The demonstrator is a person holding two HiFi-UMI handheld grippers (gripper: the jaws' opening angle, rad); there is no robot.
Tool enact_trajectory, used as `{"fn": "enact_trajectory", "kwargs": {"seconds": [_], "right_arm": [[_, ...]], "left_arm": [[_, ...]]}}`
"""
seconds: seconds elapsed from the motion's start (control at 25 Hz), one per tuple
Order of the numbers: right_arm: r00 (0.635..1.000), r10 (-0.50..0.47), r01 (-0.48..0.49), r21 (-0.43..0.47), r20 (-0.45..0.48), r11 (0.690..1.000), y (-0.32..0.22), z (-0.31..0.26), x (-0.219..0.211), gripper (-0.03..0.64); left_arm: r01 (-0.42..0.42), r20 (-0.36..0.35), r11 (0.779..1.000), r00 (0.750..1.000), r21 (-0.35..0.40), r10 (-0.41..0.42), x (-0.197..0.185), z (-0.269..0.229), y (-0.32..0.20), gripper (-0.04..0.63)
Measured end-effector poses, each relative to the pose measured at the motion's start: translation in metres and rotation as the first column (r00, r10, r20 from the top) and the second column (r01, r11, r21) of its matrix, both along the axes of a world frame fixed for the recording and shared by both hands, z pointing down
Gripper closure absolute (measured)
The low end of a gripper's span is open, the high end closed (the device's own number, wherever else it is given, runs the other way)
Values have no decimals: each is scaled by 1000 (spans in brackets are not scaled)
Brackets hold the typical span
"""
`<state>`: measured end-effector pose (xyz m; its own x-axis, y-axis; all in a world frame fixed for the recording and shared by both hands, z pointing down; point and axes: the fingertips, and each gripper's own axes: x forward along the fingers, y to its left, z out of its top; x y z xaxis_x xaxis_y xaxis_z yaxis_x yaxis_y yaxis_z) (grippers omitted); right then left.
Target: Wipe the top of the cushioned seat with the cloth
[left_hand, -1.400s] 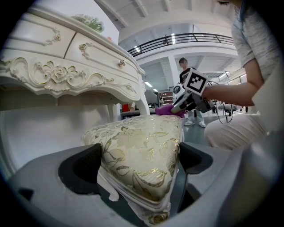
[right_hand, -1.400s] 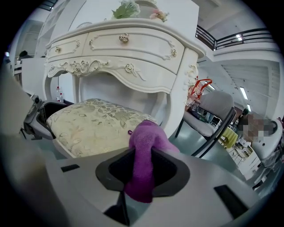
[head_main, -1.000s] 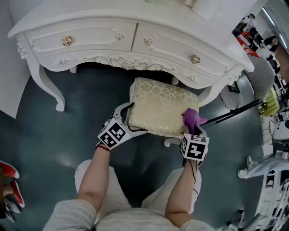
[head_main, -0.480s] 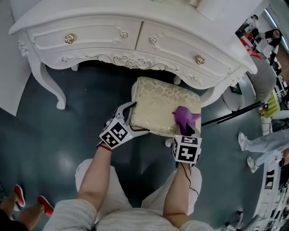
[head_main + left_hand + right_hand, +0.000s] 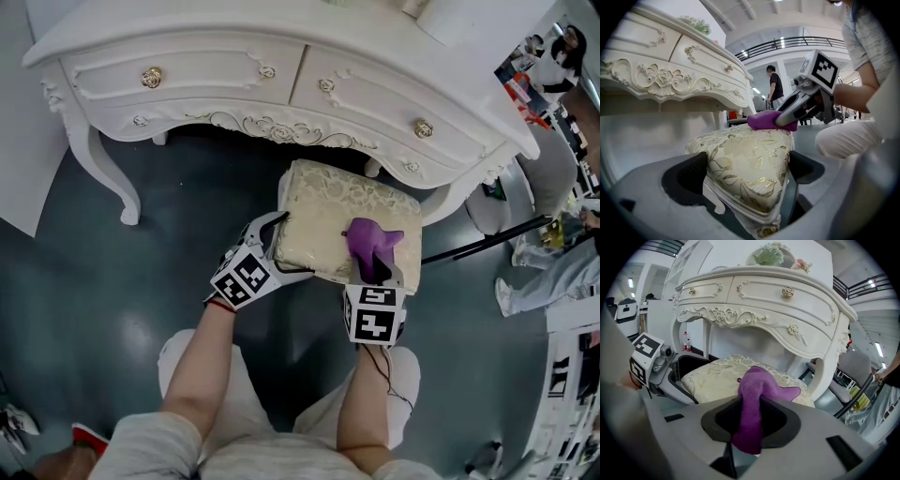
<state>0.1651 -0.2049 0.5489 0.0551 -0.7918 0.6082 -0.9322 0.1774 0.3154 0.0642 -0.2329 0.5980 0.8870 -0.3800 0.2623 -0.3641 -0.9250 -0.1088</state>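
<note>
**Q.** What is held, and by which jaws?

**A.** The purple cloth (image 5: pixel 757 380) is pinched between the jaws of the right gripper (image 5: pixel 750 420), which are drawn narrow on it. Its free end is draped ahead of them onto the top of the cushioned seat (image 5: pixel 328 202). The jaws of the left gripper (image 5: pixel 745 173) are spread wide, and the seat's near corner is lodged between them. Both jaws appear to be pressed against its sides, so the seat is judged to be steadied there.

**Q.** On which relation is the coming stroke turned?

**A.** The seat's long axis is laid crosswise, from the right jaws toward the left jaws. The cloth is rested on the end of the top just ahead of the right jaws. The bare stretch of the top is found to their left and beyond them. The right hand is the nearer one — the cloth is already in it. A sweep along that axis toward the left jaws would be expected, to be stopped short of them.

**Q.** What is changed from a second ago?

**A.** The cloth was then seen at the seat's right edge; it has since been carried inward over the top, and the right gripper has been shifted leftward with it. The left gripper's hold on the corner is unchanged.
</note>
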Motion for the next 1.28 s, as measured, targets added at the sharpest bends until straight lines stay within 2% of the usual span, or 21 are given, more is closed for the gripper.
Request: {"fn": "enact_trajectory", "kwargs": {"seconds": [0.56,0.76,0.92,1.08,1.28], "right_arm": [[986,-167,166,7,30,986,1,1,-74,522],[970,-229,231,-3,85,973,2,3,-98,522],[952,-281,284,-11,120,959,1,5,-114,521],[937,-334,338,-27,104,941,1,6,-125,522],[899,-430,435,-56,77,899,3,9,-138,521]], "left_arm": [[2,-2,1000,1000,4,-2,0,-1,0,48],[1,-1,1000,1000,3,-1,0,-1,0,48],[0,-1,1000,1000,6,0,0,0,0,48],[-4,-5,1000,1000,6,4,0,0,-1,48],[-9,-10,1000,1000,7,9,0,-1,0,48]]}}
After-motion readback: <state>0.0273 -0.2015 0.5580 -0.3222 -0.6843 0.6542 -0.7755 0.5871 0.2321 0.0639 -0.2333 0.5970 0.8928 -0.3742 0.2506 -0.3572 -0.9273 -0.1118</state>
